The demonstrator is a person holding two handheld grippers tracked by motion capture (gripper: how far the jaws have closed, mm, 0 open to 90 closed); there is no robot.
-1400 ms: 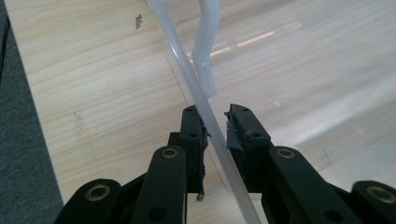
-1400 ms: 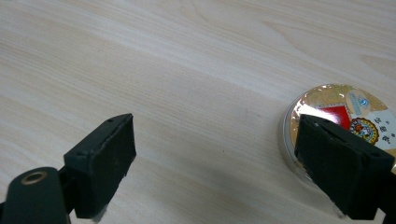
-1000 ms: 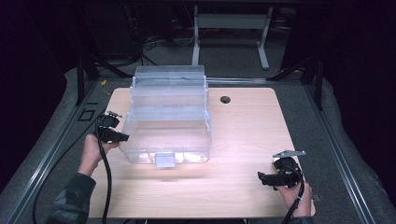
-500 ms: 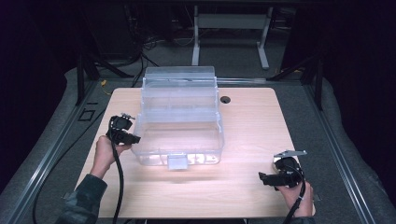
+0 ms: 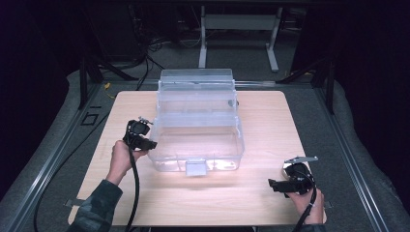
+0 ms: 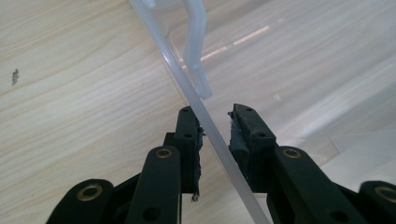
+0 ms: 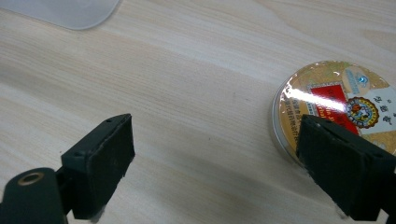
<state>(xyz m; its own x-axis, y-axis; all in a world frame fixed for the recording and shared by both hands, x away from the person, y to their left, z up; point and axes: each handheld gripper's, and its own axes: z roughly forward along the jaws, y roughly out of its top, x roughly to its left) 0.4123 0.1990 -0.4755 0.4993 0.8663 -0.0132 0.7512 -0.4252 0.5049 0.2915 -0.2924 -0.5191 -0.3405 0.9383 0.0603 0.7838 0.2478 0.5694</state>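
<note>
Left tongs dragging the clear box across the worktop

The left tongs straddle the left wall of the clear plastic lidded storage box, which stands mid-way across the pale wood worktop; their jaws have just been opening slightly, with a sliver of gap showing at one pad, so the grip looks about to let go. The right tongs rest released, well right of the box, beside a round gold tin. Next, probably, comes freeing the wall cleanly without nudging the box.
</note>
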